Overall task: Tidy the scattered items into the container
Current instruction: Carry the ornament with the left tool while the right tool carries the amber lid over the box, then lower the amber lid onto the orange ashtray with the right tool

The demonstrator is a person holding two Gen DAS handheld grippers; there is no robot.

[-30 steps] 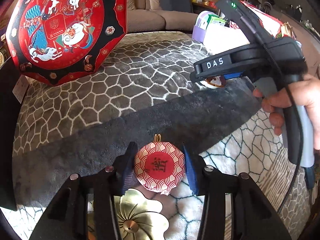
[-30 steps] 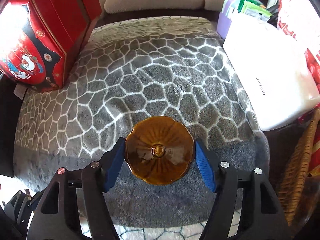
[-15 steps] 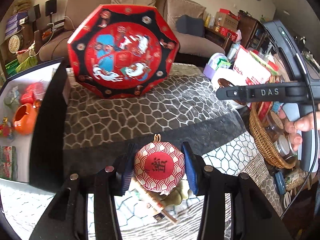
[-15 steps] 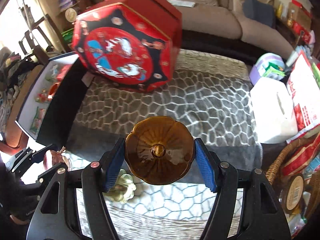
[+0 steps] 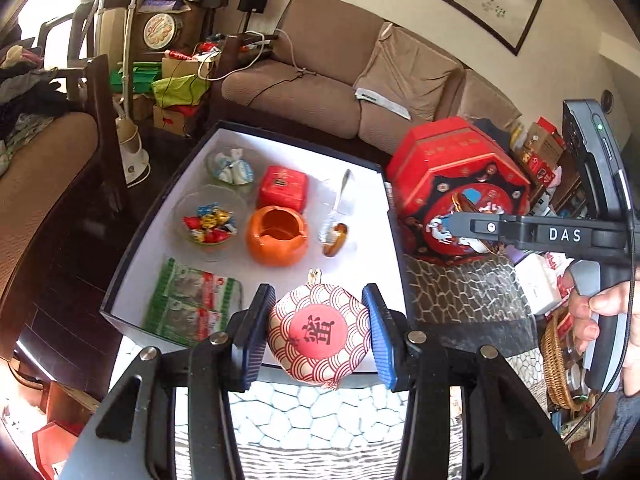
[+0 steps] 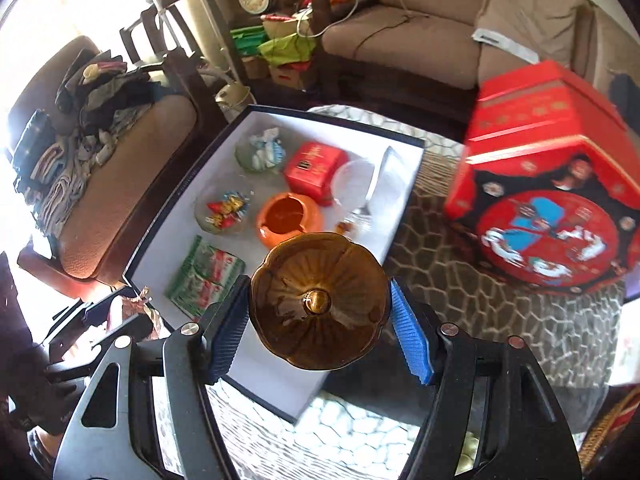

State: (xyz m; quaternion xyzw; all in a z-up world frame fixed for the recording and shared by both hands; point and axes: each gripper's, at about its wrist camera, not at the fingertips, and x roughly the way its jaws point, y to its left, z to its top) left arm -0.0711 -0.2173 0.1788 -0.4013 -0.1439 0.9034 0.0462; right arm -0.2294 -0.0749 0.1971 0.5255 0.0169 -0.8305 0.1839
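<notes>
My left gripper (image 5: 318, 332) is shut on a round red-and-white pouch (image 5: 319, 330) bearing a black character, held above the near edge of the open black box with a white floor (image 5: 372, 272). My right gripper (image 6: 318, 304) is shut on an amber flower-shaped glass dish (image 6: 318, 300), which hangs over the same box (image 6: 176, 196). In the left wrist view the right gripper's body comes in from the right, held by a hand (image 5: 600, 312). The box holds an orange ashtray (image 5: 277, 236), a red tin (image 5: 282, 188), two glass bowls of sweets, green packets (image 5: 192, 304) and a spoon.
A big red octagonal gift tin (image 5: 460, 184) stands right of the box on the grey patterned cloth (image 5: 460, 288). A wicker basket (image 5: 554, 364) sits at the far right. A brown sofa (image 5: 320, 80) and cluttered chairs lie beyond.
Both grippers have swung left and risen with the pouch and dish still gripped. The open box has come into view beneath them, and the octagonal tin now lies to the right.
</notes>
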